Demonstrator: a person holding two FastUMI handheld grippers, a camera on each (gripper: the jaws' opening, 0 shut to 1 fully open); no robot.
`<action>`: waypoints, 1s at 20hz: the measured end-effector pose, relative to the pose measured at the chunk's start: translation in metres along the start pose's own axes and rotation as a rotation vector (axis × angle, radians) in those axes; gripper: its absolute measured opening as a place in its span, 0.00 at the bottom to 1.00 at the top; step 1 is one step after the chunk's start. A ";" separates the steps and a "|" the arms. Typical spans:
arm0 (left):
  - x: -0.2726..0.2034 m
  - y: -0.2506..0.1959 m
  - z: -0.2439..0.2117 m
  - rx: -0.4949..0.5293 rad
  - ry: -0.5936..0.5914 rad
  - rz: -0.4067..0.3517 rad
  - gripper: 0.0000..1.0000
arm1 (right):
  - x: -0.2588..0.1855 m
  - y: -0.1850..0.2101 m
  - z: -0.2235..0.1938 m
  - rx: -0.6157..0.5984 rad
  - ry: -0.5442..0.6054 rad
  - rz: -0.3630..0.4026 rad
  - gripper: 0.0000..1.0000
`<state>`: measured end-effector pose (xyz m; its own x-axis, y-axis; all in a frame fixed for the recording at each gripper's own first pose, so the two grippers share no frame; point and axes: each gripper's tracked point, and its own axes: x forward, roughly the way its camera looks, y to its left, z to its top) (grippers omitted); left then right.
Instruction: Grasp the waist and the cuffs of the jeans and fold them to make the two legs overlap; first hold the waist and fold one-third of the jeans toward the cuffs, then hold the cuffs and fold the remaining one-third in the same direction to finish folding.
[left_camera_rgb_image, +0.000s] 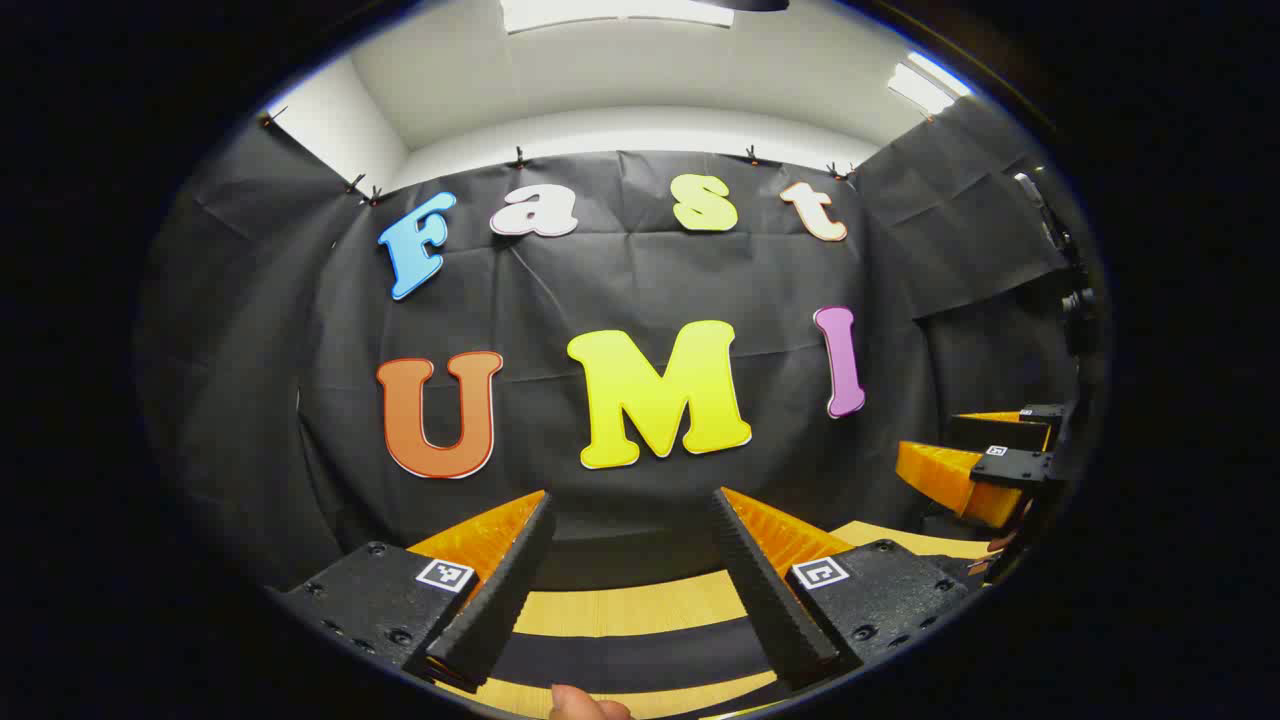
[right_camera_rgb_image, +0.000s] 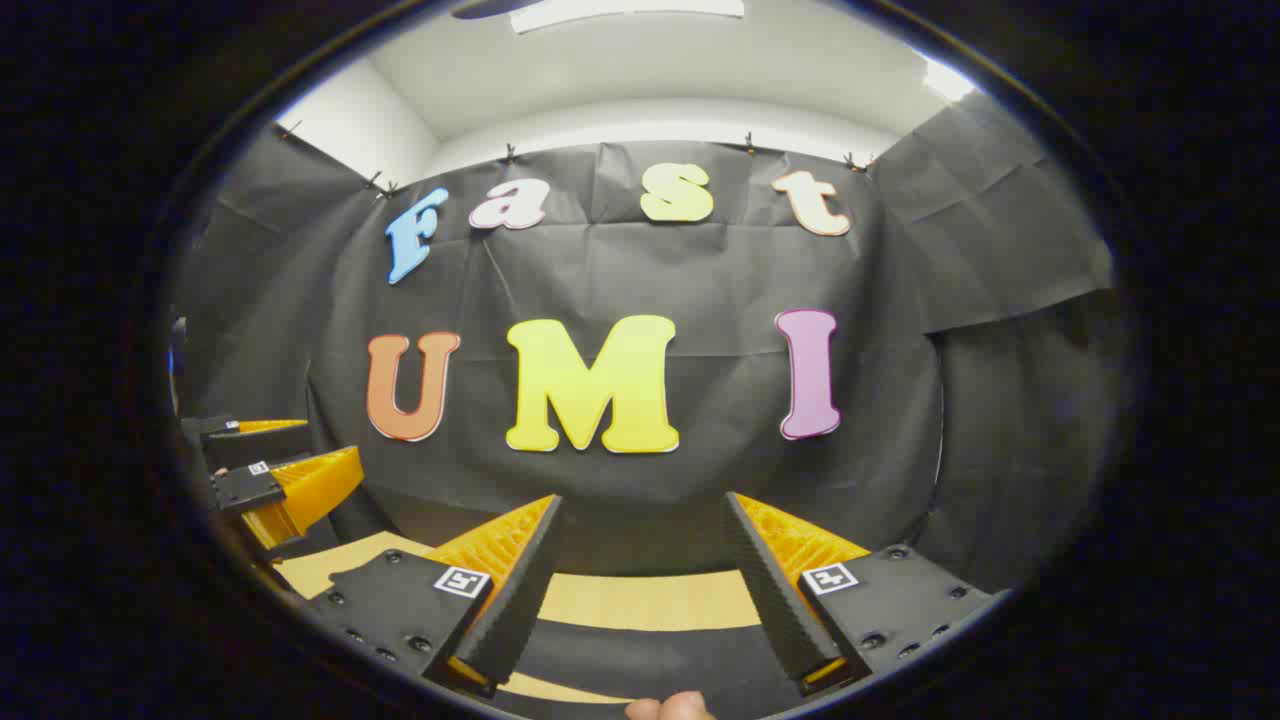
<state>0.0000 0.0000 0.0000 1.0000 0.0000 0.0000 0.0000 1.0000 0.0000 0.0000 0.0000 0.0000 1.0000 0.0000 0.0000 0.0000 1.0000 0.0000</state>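
Observation:
My left gripper (left_camera_rgb_image: 632, 500) is open, held level above the table and facing the booth wall, with nothing between its black ribbed pads (left_camera_rgb_image: 500, 590). My right gripper (right_camera_rgb_image: 645, 502) is open the same way, its pads (right_camera_rgb_image: 770, 590) empty. Each one also appears at the edge of the other's view: the right gripper (left_camera_rgb_image: 985, 470) at the far right, the left gripper (right_camera_rgb_image: 280, 475) at the far left. A dark band of cloth (left_camera_rgb_image: 640, 655) lies across the wooden table (left_camera_rgb_image: 620, 605) under the fingers; I cannot tell whether it is the jeans. The same dark cloth (right_camera_rgb_image: 650, 660) shows in the right gripper view.
The black cloth wall (left_camera_rgb_image: 640, 280) stands close behind the table's far edge. A fingertip of a hand (left_camera_rgb_image: 585, 705) pokes in at the bottom of the left gripper view, and another fingertip (right_camera_rgb_image: 670, 708) at the bottom of the right gripper view.

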 end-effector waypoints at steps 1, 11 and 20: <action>-0.001 0.001 0.000 -0.004 0.002 0.006 0.99 | 0.000 0.002 0.001 -0.005 0.002 0.009 0.93; -0.015 0.004 0.004 -0.014 0.010 0.037 0.99 | 0.008 0.006 0.009 -0.002 0.005 0.035 0.97; -0.047 0.038 -0.016 -0.075 0.089 0.134 0.99 | -0.002 0.019 0.004 -0.003 0.008 0.082 0.97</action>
<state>-0.0469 0.0381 -0.0157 0.9871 0.1298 -0.0939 -0.1365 0.9882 -0.0688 -0.0023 0.0190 0.0038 0.9966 0.0823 -0.0079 -0.0824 0.9966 -0.0032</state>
